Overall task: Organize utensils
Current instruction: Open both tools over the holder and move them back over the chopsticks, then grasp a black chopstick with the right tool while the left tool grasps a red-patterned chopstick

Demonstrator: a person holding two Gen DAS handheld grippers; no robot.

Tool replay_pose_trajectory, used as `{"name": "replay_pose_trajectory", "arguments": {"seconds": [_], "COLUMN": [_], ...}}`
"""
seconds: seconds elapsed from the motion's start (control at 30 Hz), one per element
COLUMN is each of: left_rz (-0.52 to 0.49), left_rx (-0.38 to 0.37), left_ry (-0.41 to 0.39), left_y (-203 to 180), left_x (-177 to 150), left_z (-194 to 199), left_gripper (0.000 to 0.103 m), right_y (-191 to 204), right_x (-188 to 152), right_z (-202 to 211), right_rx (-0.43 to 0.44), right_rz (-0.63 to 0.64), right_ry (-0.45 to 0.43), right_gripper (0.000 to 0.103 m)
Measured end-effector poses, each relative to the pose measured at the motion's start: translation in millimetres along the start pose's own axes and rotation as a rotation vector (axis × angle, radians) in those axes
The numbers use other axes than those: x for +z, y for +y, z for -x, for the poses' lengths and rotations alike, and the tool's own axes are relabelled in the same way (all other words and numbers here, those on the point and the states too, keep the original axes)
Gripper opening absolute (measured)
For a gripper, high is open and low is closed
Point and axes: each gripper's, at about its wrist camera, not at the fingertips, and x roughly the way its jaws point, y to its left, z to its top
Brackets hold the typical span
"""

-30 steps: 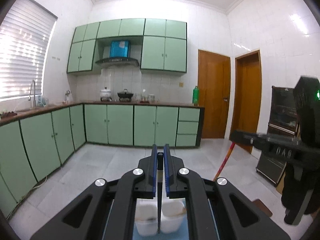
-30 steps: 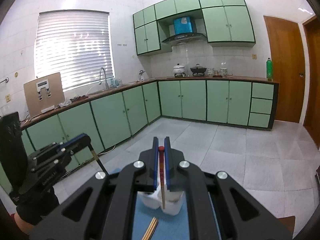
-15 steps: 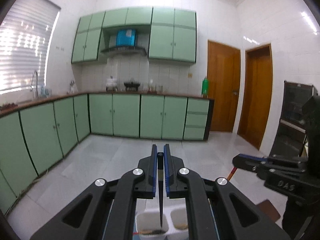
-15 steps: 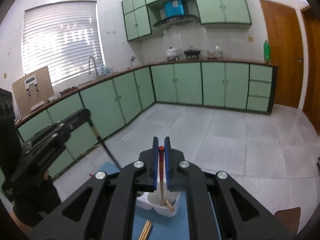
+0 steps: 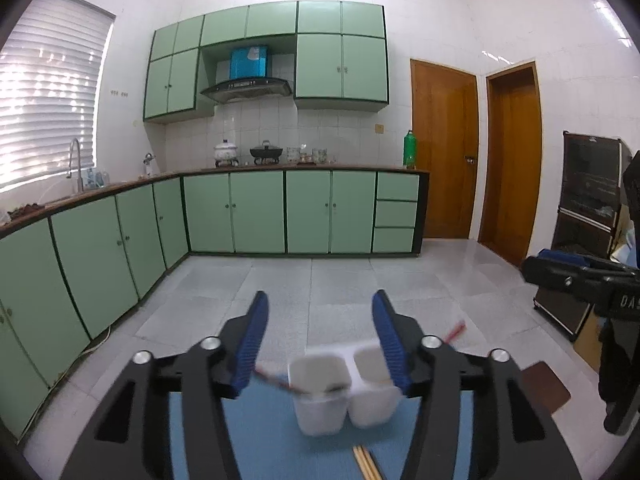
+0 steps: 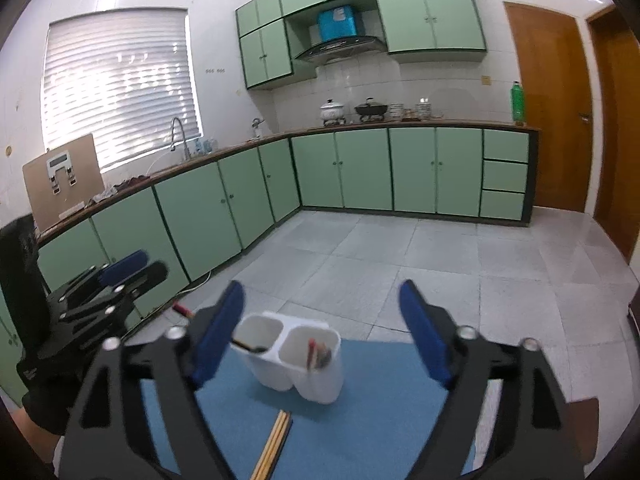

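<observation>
At the bottom centre of the right wrist view, a pair of wooden chopsticks [image 6: 273, 442] lies on the blue mat [image 6: 380, 408]. Both grippers are spread wide and empty — left gripper [image 5: 318, 316], right gripper [image 6: 320, 304]. Just beyond, mid-frame, the white two-cup holder [image 6: 296, 358] holds dark chopsticks [image 6: 318, 354] in its right cup; another chopstick [image 6: 216, 330] leans out of the left.

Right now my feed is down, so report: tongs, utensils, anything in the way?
Left tongs open, right tongs open, both empty. Chopsticks in white two-cup plastic holder. Wooden chopstick pair on blue mat. Nothing blocking.
</observation>
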Motion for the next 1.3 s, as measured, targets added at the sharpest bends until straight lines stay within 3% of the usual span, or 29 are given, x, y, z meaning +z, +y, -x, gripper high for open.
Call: {"name": "replay_pose_trajectory", "arguments": {"seconds": [0.17,0.27,0.53,0.67,0.93,1.0,1.3], "left_rz": [0.053,0.045,0.117,0.136,0.101,0.094,0.117], "left_rx": [-0.017,0.018,0.053,0.080,0.125,0.130,0.167], "left_ry": [0.099,0.169,0.455,0.528,0.583,0.585,0.578], "left_y": [0,-5,-8,-3,-5,-5,7], "left_x": [-57,-102,-214,-241,-267,-267,-266], "left_z": [26,37,42,44,48,50,57], "left_gripper": [0.069,0.074,0.077,0.077,0.081,0.082,0.084], "right_y": [-3,1,30,53,79,84,104], "right_x": [-67,-115,-228,-268,-290,-289,-293], "right_z": [22,29,33,33,27,25,15], "right_rx": [-0.058,-0.099,-0.131,-0.129,-0.075,-0.060,-0.057], "right_rz": [-0.012,-0.014,-0.050,-0.028,-0.031,-0.022,0.053], "right_ry": [0.060,0.120,0.307,0.383,0.456,0.470,0.487], "right_gripper": [0.092,0.093,0.093,0.093,0.092,0.080,0.061]}}
